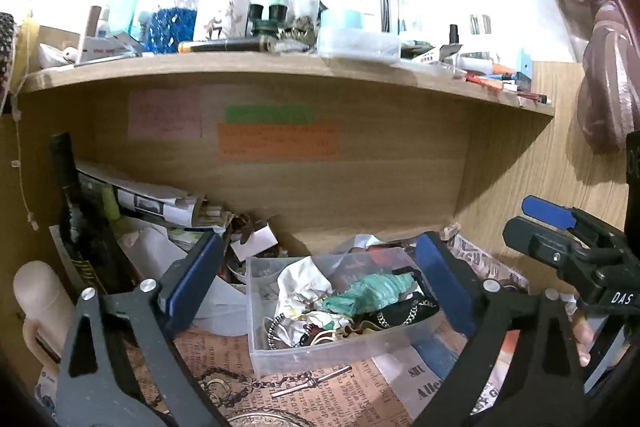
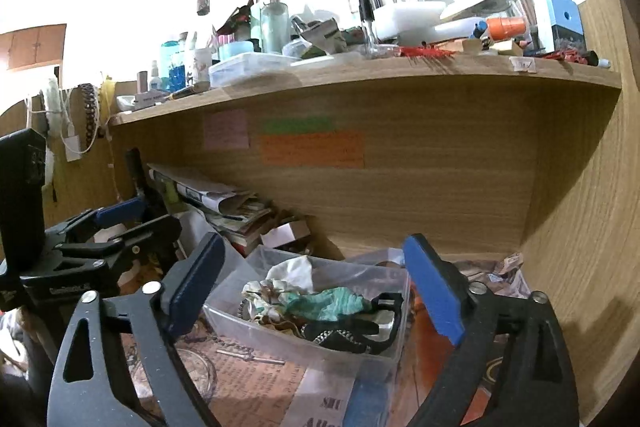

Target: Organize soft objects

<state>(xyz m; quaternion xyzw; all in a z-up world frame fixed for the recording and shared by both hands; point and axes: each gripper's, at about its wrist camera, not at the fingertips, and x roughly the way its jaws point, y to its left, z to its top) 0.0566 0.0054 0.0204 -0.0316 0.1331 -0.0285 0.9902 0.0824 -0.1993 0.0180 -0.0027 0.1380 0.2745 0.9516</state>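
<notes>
Between the spread blue pads of the left gripper (image 1: 316,279) sits a clear plastic box (image 1: 256,311); its jaws stand wide apart and hold nothing. So too the right gripper (image 2: 324,291), gaping empty over the same box from the other side.

Inside the box lies a crumpled teal cloth (image 1: 370,291), draped across a black strap with a chain (image 1: 404,315), with a white, patterned rag (image 1: 302,285) bunched just beside it. Rings and small metal bits seem to lie underneath, though the tangle is too dense to be sure.

The teal cloth looks light and limp; it should bunch rather than slide, and could drag the chain up if the two are caught together. The raised fold at its middle, clear of the strap, seems the best place to pinch.

Beyond the box, newspaper (image 1: 248,359) lines the desk, papers (image 1: 152,203) pile at the back left, and a crowded wooden shelf (image 1: 280,75) runs overhead.
</notes>
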